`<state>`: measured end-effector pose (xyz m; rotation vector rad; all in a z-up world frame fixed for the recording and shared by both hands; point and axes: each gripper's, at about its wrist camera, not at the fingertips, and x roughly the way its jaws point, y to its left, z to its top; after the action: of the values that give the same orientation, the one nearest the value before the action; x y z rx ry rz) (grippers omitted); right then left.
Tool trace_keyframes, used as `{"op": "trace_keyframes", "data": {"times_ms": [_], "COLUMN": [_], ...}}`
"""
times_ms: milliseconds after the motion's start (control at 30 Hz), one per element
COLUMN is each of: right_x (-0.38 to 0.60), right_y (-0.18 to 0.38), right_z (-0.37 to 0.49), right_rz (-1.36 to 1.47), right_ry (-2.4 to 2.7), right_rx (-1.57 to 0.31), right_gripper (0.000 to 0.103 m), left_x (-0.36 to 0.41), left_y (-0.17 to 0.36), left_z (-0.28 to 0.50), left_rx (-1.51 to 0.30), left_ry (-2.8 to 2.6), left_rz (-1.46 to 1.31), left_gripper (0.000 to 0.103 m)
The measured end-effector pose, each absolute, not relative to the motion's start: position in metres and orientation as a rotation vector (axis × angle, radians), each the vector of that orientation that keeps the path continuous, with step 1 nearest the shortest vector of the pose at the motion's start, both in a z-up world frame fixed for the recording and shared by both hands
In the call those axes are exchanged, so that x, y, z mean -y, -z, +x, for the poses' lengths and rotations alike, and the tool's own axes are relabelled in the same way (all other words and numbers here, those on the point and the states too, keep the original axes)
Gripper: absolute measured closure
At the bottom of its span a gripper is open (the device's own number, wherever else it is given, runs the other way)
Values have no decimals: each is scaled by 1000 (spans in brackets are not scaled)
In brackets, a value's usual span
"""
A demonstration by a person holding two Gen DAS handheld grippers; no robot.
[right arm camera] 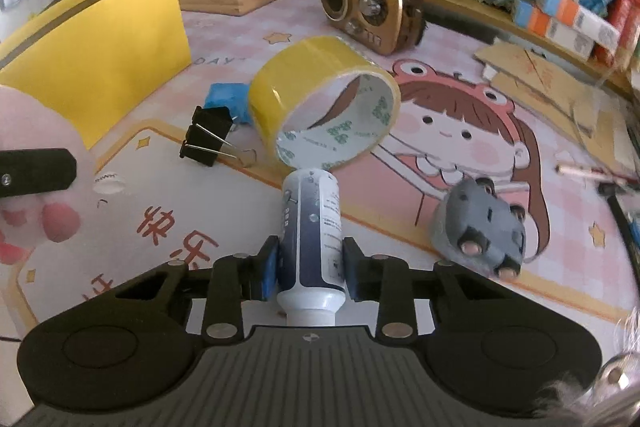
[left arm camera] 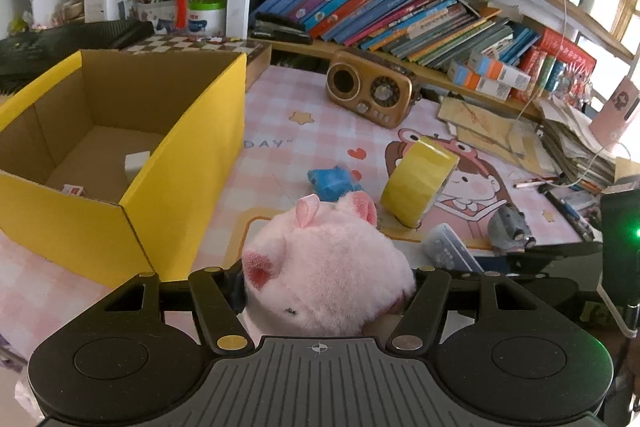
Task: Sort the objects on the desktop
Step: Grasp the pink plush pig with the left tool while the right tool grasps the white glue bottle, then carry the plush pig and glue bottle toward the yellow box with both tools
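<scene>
Left gripper [left arm camera: 326, 287] pinches the pig [left arm camera: 328, 267], just right of the box [left arm camera: 188, 155]. Right gripper [right arm camera: 310, 267] pinches the tube [right arm camera: 312, 235], lying near the tape [right arm camera: 324, 99].

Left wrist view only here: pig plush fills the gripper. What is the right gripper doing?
Observer: Right gripper is shut on a white and blue tube.
Operator: Anything hidden behind the pig plush?
Observer: Two black binder clips lie on the mat, beside the yellow tape roll.
Operator: Is the tube clear of the tape?
Observer: Its far end reaches the roll's lower rim; contact cannot be told.
</scene>
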<state>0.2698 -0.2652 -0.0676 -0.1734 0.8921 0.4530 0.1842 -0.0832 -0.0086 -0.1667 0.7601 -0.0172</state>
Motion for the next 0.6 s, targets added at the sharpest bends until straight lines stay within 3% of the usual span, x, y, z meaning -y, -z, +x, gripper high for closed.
{"op": "trace_keyframes", "data": {"times_ms": [600], "right_x": [274], "right_y": [22], "right_z": [194], "right_rz": [-1], "right_ry": [-374], "right_rx": [-852], "right_gripper": [73], "left_x": [75], "left_y": [-2], "left_z": [144], "left_rx": [-700], "left_ry": [151], "left_rz": [-205], "left_gripper": [39]}}
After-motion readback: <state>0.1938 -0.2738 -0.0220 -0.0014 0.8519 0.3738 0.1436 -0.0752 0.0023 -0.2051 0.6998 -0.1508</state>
